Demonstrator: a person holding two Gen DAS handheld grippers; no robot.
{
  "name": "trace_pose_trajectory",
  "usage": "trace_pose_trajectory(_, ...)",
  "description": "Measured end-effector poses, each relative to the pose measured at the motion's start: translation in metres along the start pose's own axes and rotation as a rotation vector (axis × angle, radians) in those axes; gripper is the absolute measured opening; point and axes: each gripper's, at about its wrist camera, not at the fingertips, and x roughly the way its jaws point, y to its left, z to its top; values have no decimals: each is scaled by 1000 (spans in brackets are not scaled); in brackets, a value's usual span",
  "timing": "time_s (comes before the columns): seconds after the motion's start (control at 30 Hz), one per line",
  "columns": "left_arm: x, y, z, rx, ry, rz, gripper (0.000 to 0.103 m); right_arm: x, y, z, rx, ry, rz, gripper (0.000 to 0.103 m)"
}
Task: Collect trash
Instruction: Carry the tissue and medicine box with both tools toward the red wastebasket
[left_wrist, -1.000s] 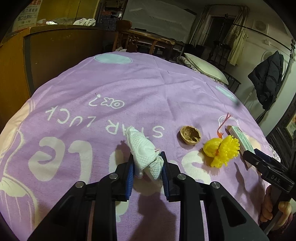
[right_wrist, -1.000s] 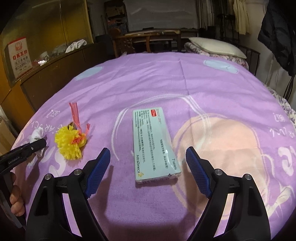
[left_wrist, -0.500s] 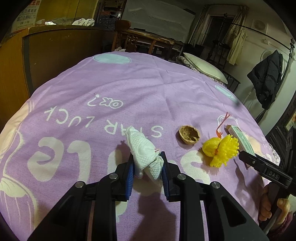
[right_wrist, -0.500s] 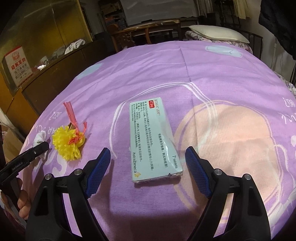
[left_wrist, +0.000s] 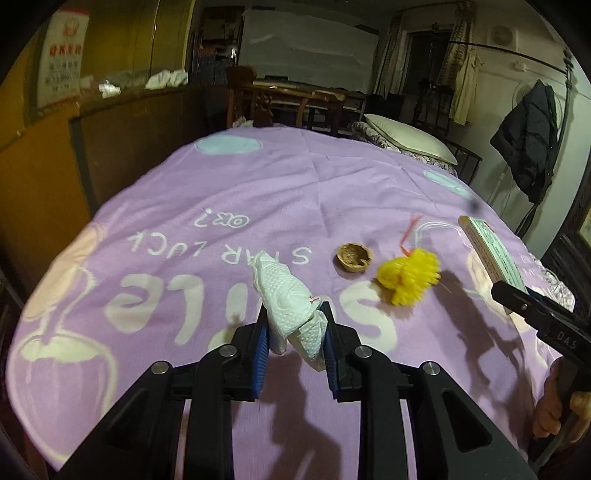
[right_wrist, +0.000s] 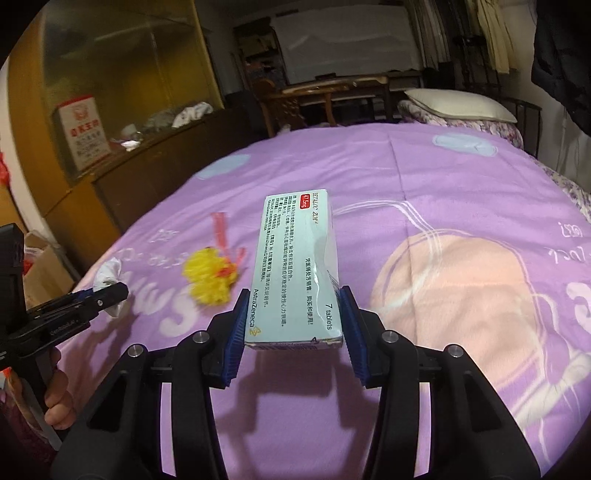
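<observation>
My left gripper is shut on a crumpled white tissue and holds it above the purple blanket. My right gripper is shut on a pale green medicine box and holds it lifted off the blanket; the box also shows in the left wrist view. A walnut shell half and a yellow spiky toy with a red string lie on the blanket between the grippers. The toy and the tissue also show in the right wrist view.
The blanket covers a bed with a pillow at its far end. A wooden cabinet runs along the left side. Wooden chairs stand beyond the bed. A dark coat hangs at the right.
My right gripper has closed on the medicine box and lifted it off the blanket. My left gripper still holds the tissue and has risen a little.
</observation>
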Motion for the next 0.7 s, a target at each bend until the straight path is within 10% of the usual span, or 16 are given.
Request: trace_pose_trajectory(0.7,-217,-14,-32,112,-282,181,26,-155,74,1,-69,-212,240,48)
